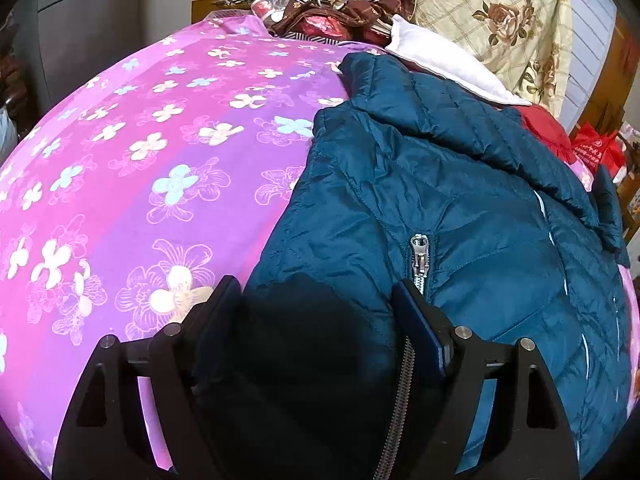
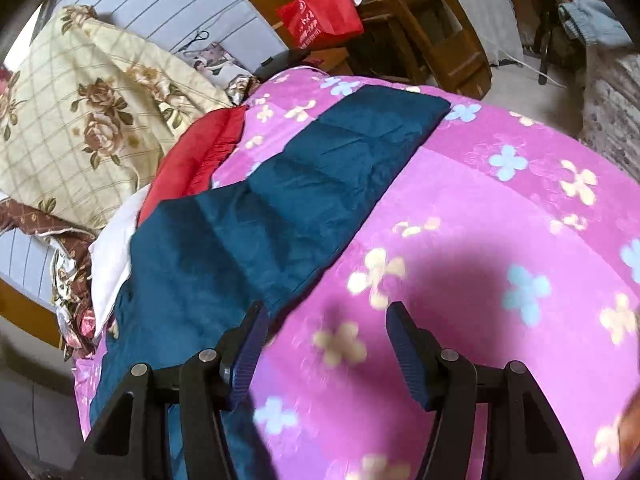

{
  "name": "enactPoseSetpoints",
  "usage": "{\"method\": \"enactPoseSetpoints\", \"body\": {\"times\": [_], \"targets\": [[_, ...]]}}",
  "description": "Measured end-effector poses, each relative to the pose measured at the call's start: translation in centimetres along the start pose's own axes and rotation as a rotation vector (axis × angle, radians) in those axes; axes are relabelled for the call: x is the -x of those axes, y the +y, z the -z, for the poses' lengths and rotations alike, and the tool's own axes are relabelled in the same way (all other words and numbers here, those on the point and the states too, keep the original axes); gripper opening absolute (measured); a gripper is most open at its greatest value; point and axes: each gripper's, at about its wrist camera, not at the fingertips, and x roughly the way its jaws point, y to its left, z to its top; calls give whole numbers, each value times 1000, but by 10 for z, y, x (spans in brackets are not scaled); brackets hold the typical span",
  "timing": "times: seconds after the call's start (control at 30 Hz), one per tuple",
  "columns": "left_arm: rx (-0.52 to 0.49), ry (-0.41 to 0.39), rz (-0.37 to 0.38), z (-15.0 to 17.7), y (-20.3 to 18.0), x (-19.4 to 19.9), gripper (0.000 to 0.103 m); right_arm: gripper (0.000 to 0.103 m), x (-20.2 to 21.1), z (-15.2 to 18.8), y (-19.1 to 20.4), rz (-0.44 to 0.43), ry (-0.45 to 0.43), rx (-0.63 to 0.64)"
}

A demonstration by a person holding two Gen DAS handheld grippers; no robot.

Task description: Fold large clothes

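Note:
A teal quilted jacket (image 1: 460, 184) lies spread on a pink flowered bedsheet (image 1: 120, 160), zipper (image 1: 420, 256) facing up. My left gripper (image 1: 316, 292) is open, its jaws wide apart just above the jacket's front panel beside the zipper. In the right wrist view the jacket's sleeve (image 2: 304, 168) stretches out flat across the sheet (image 2: 500, 208). My right gripper (image 2: 326, 320) is open and empty over the sheet, its left finger at the jacket's edge.
A red garment (image 2: 196, 160), a white cloth (image 2: 112, 256) and a cream rose-print quilt (image 2: 88, 120) lie beyond the jacket. A red bag (image 2: 320, 12) and wooden furniture (image 2: 436, 28) stand past the bed. Clutter (image 1: 320, 12) sits at the bed's far end.

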Motion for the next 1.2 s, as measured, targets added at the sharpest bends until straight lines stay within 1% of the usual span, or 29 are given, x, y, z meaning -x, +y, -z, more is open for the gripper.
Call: {"method": "enactPoseSetpoints", "body": {"times": [0.1, 0.17, 0.27, 0.3, 0.4, 0.43, 0.5, 0.53, 0.57, 0.6, 0.67, 0.77, 0.83, 0.87, 0.9, 0.93, 1.0, 1.03, 1.1, 1.17, 1.2], "targets": [[0, 3, 27, 0, 1, -1, 87, 60, -26, -14, -8, -5, 2, -30], [-11, 8, 19, 0, -3, -1, 88, 60, -41, -23, -10, -10, 0, -38], [-40, 19, -9, -1, -9, -4, 89, 60, -64, -38, -8, 7, -2, -31], [-46, 21, -16, -1, -10, -5, 90, 60, -68, -41, -7, 3, -22, -29], [-52, 24, -21, -1, -10, -6, 90, 60, -79, -57, -4, 31, -69, -25], [-51, 24, -21, -1, -11, -6, 91, 57, -83, -62, -3, 46, -72, -20], [-54, 25, -26, -1, -11, -7, 91, 15, -89, -70, -2, 117, -64, -18], [-56, 27, -29, -1, -12, -7, 92, 11, -91, -74, -5, 125, -46, -37], [-57, 27, -30, -1, -12, -8, 92, 7, -88, -77, -7, 115, -37, -61], [-57, 28, -30, -1, -12, -8, 92, 6, -81, -82, -3, 117, -51, -58], [-56, 28, -28, -1, -11, -8, 92, 5, -62, -87, 13, 144, -92, 0], [-53, 27, -22, -1, -11, -8, 92, 5, -16, -92, 57, 155, -172, 115], [-53, 26, -19, -1, -9, -8, 92, 5, 18, -88, 101, 150, -230, 215], [-53, 26, -18, -1, -9, -8, 92, 5, 34, -84, 124, 127, -247, 255], [-52, 26, -16, -1, -9, -8, 92, 5, 49, -76, 151, 86, -254, 295], [-51, 25, -14, -1, -9, -7, 92, 5, 58, -67, 173, 55, -255, 332], [-48, 24, -8, -1, -8, -6, 93, 5, 77, -37, 226, -11, -248, 438], [-44, 22, -3, -1, -7, -6, 92, 5, 84, -16, 255, -60, -230, 492], [-32, 19, 8, -1, -5, -4, 92, 5, 90, 36, 309, -172, -153, 595], [2, 8, 43, 0, 1, 0, 92, 5, 85, 87, 346, -242, -64, 682], [37, -15, 70, 0, 7, 6, 92, 5, 78, 118, 362, -267, -12, 734]]}}
